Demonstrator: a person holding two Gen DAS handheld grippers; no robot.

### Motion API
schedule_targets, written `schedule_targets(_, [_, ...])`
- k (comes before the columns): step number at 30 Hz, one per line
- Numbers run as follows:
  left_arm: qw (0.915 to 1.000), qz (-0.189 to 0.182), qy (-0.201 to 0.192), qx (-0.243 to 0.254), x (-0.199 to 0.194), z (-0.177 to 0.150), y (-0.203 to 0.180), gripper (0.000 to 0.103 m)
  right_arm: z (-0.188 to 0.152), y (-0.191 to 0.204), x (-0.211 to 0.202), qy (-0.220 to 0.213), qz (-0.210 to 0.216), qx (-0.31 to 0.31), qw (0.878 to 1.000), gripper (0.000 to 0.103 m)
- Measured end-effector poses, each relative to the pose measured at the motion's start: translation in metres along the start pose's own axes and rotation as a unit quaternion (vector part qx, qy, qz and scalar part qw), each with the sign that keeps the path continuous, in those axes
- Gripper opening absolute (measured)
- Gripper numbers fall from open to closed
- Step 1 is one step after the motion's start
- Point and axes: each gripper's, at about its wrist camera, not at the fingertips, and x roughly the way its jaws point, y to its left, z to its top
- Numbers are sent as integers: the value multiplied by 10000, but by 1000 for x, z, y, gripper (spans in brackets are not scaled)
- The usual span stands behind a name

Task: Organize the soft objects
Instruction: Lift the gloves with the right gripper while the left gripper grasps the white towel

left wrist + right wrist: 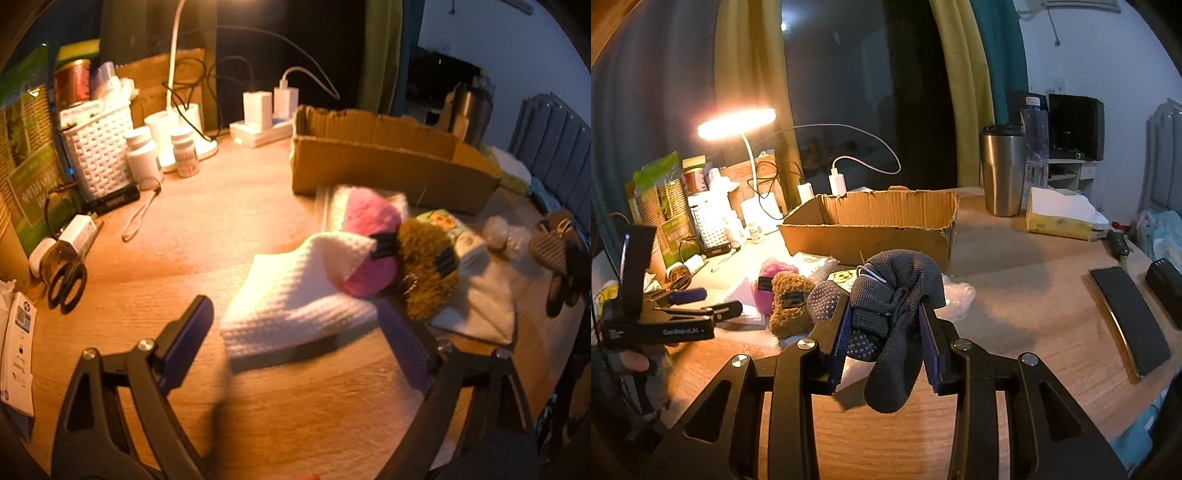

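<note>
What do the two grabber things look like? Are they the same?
Yes, they look alike. The left gripper and the right gripper are black with triangle cut-outs, shiny silver bolts and purple-blue pads. Seen from the right wrist, the left one bears white lettering, and the hand wears a dark fingerless glove.

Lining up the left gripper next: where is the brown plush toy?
Right wrist view: brown plush toy lies on the desk left of centre, against the pink plush, before the cardboard box.
</note>
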Motion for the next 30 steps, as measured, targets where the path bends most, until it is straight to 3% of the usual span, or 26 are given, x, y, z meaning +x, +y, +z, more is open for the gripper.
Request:
schedule_targets(2, [10000, 18, 87, 44, 6, 1, 0, 85, 1, -1, 4, 16, 9, 16, 10000, 37])
schedule_targets(7, [9991, -127, 412, 51, 21, 1, 0, 59, 6, -1, 8, 8, 37, -16, 10000, 37])
schedule_targets(9, [9990, -129, 413, 122, 23, 2, -1, 43, 9, 0, 7, -39, 58, -52, 10000, 37])
schedule_targets(11, [9987, -185, 433, 184, 23, 2, -2, 37, 12, 0, 6, -72, 67, -73, 9999, 37])
schedule_targets(12, [9986, -247, 428, 185, 22, 2, -2, 28, 14, 0, 6, -80, 76, -79, 9999, 37])
schedule_targets(17, [9979, -471, 407, 172, 17, 3, -3, 18, 18, 1, 6, -72, 61, -119, 9999, 37])
schedule_targets(30, [9965, -825, -85, 45, -19, 21, -1, 16, 34, 2, 2, -199, 54, -175, 9996, 37])
